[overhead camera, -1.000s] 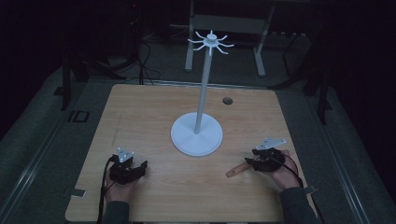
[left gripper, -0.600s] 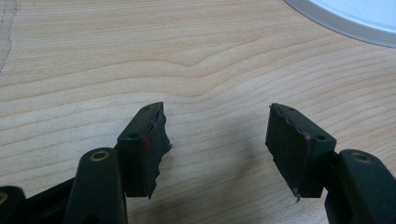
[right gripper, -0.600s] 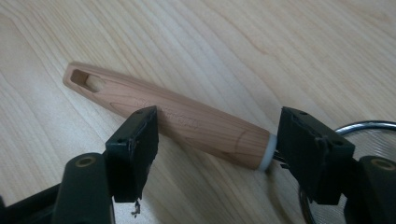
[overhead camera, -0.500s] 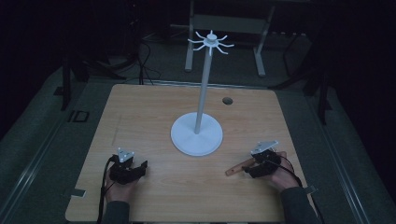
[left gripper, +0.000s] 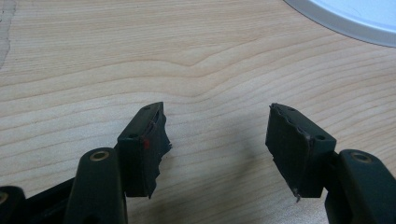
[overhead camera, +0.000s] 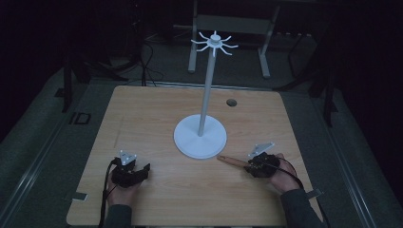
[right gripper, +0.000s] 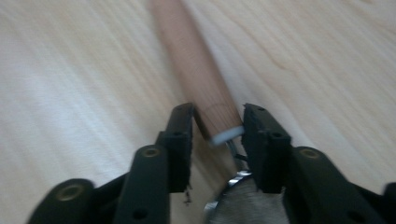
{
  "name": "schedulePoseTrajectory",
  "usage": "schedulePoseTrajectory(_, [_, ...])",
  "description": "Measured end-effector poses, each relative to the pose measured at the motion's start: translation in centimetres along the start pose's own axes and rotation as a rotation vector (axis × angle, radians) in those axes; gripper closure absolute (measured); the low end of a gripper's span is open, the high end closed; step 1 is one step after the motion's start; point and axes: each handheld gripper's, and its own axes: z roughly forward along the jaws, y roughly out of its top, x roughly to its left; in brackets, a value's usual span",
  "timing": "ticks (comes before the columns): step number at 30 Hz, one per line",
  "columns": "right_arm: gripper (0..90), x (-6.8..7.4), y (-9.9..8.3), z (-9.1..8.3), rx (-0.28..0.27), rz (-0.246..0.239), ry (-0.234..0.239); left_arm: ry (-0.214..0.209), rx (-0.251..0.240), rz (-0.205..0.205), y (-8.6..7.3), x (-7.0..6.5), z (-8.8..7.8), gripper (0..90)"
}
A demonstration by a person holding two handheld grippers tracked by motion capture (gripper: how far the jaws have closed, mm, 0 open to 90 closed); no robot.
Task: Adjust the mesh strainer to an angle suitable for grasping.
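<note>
Wooden handle (right gripper: pixel 196 70): clamped between the jaws of the right gripper (right gripper: pixel 217 122), extended toward upper frame over the table (right gripper: pixel 70 70). Left gripper (left gripper: pixel 212 135): held wide open, nothing gripped, lower left in the high view.

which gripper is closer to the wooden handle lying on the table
Right. The right gripper has its jaws around the wooden handle at its near end; the left gripper sits open across the table.

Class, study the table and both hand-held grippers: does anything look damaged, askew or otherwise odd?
The left hand-held gripper has ragged, torn pads on its open jaws. The right hand-held gripper has its jaws around a wooden handle. The white stand stands upright on the table.
</note>
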Motion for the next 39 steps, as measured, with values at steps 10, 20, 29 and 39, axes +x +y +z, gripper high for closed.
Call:
schedulePoseTrajectory(10, [59.4,0.3,1.6,0.6,0.066,-0.095,0.011,-0.001,-0.001,0.0,0.0,0.0,0.0,38.0])
schedulePoseTrajectory(20, [66.2,-0.4,2.5,1.3,0.174,-0.106,0.069,-0.001,-0.002,-0.001,0.0,0.0,0.0,38.0])
schedulePoseTrajectory(29, [69.2,-0.6,2.6,1.2,0.224,-0.101,0.132,0.001,-0.002,0.0,0.0,0.0,0.0,38.0])
schedulePoseTrajectory(39, [69.6,-0.1,2.1,0.5,0.171,-0.113,0.129,0.0,-0.002,0.0,0.0,0.0,0.1,38.0])
